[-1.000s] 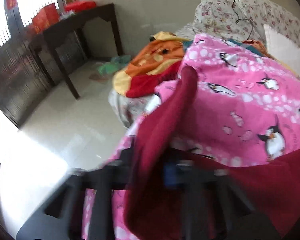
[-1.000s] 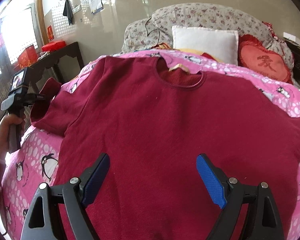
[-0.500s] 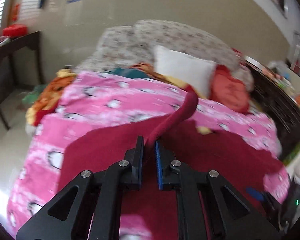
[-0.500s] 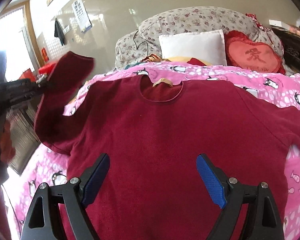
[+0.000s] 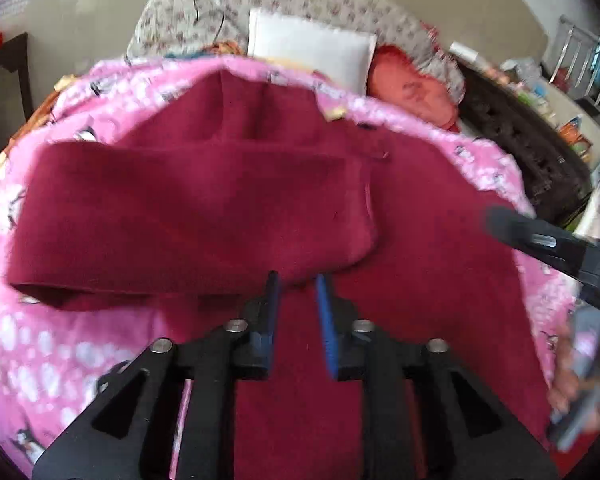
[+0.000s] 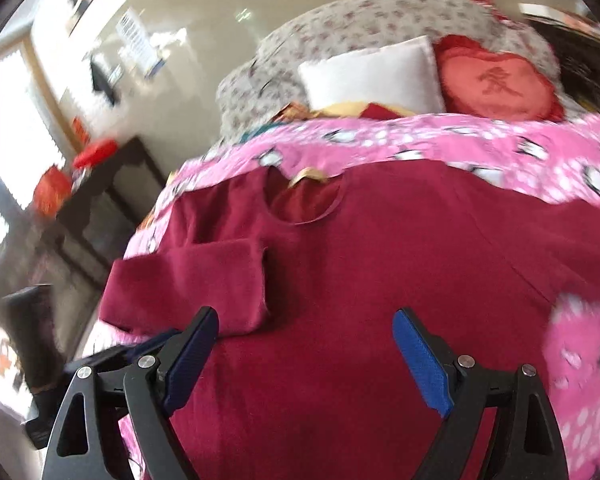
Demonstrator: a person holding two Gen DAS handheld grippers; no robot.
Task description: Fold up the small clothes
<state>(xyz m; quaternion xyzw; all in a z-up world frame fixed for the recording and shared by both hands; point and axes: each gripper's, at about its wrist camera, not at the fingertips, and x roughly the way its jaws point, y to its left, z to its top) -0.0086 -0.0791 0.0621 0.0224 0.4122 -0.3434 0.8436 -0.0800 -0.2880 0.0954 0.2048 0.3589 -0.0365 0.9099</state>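
A dark red long-sleeved top point(image 6: 380, 280) lies flat on the pink penguin bedspread point(image 6: 500, 148), neck toward the pillows. Its left sleeve point(image 5: 188, 216) is folded across the chest and also shows in the right wrist view point(image 6: 188, 284). My left gripper point(image 5: 296, 284) hovers at the sleeve's cuff end with a narrow gap between the jaws and nothing between them. My right gripper point(image 6: 304, 332) is wide open and empty above the top's lower body. The right gripper's body shows at the right in the left wrist view point(image 5: 552, 244).
A white pillow point(image 6: 372, 72), a red heart cushion point(image 6: 496, 80) and a floral quilt point(image 6: 380, 16) lie at the head of the bed. A dark wooden table point(image 6: 112, 184) stands left of the bed. Dark carved furniture point(image 5: 520, 136) stands on the right.
My left gripper carried the sleeve over the top, laid it across the chest and let go; its jaws have parted slightly. My right gripper stayed open and shifted a little.
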